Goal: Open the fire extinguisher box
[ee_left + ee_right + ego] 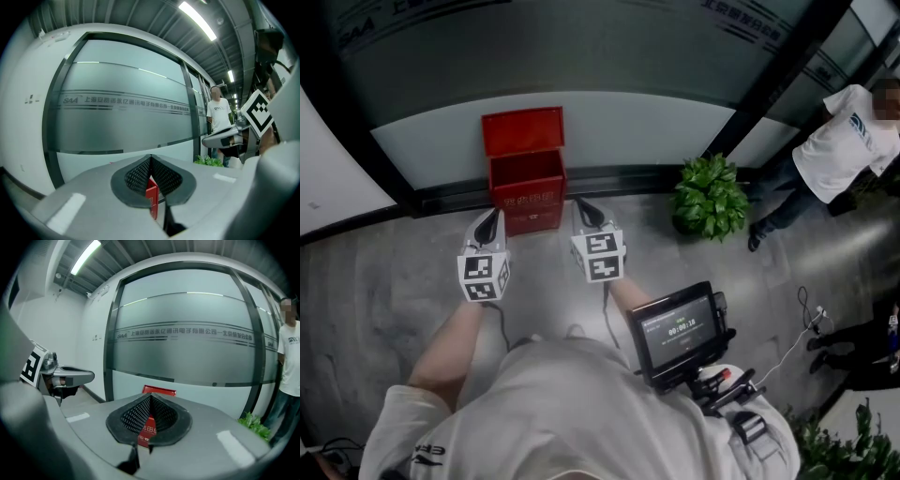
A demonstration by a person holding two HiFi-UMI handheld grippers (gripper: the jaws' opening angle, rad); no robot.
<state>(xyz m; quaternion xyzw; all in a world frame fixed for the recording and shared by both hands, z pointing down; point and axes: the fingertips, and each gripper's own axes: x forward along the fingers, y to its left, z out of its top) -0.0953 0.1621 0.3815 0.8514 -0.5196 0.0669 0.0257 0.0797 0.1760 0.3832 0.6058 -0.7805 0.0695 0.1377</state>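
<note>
The red fire extinguisher box (pixel 526 192) stands on the floor against the frosted glass wall. Its lid (pixel 523 128) is raised and leans back on the glass, so the inside shows. My left gripper (pixel 493 217) hovers just in front of the box's left front corner, jaws shut with nothing in them. My right gripper (pixel 579 205) hangs by the box's right side, also shut and empty. In the left gripper view the shut left gripper (pixel 150 161) shows a strip of the red box (pixel 152 199) below its pads. In the right gripper view the shut right gripper (pixel 151 399) has the box (pixel 149 430) and lid (pixel 159 390) behind it.
A potted green plant (pixel 710 195) stands to the right of the box. A person in a white shirt (pixel 847 142) stands at the far right by the glass. A small monitor (pixel 678 331) hangs at my chest. Cables (pixel 806 323) lie on the floor at the right.
</note>
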